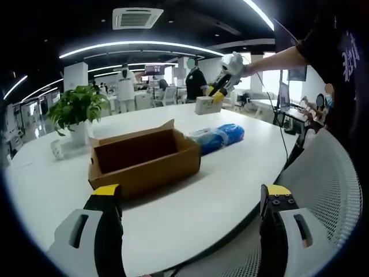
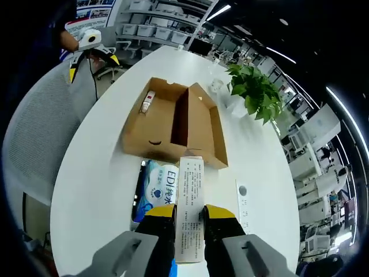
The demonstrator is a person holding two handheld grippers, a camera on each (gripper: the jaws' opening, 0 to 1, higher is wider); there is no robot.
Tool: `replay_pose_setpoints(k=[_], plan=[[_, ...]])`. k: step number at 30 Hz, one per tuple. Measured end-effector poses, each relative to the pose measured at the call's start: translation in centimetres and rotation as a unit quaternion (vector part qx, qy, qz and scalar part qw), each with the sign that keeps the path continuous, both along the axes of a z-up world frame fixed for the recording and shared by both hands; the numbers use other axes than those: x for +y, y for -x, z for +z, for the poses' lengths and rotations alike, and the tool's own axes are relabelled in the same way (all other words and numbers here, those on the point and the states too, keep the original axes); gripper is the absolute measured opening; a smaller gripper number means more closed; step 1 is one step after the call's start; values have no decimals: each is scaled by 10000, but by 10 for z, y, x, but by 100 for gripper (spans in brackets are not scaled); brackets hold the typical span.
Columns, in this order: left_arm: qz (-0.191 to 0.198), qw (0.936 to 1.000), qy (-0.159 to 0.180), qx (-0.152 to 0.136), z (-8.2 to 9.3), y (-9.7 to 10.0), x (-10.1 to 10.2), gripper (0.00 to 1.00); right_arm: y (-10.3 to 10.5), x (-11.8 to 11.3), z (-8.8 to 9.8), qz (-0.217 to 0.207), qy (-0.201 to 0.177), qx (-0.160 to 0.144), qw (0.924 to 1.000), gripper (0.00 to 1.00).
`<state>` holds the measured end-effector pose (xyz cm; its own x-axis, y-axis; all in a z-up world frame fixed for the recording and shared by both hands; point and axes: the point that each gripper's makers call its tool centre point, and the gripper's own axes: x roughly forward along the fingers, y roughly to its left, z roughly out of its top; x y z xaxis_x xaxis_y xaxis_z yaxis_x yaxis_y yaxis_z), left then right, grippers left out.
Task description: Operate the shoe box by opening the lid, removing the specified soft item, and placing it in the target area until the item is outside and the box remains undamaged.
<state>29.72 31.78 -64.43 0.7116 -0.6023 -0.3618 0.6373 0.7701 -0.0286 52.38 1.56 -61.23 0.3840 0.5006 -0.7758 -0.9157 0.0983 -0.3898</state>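
Your right tongs (image 2: 189,216) are clamped on a slim white printed carton (image 2: 189,208), up in the air above the white round surface (image 2: 92,173). Left tongs (image 1: 190,199) hang wide apart, gripping nothing. The open brown cardboard shoe box (image 1: 144,158) sits mid-frame, with the blue-and-white soft tissue pack (image 1: 219,137) just right of it, outside.

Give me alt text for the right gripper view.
The right hand-held gripper is shut on a small white carton above a white table. Below lie an open cardboard shoe box and a blue tissue pack.
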Motion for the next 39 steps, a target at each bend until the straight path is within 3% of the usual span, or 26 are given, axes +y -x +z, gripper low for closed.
replay_pose_setpoints(k=[17,39], plan=[[128,9998,-115,76,-3,-2,3,99,-18,-45,-23,-132,289,26,9995,13],[262,9994,-164,157,-7,-5,6,99,-39,-83,-59,-241,555,123,9981,13]])
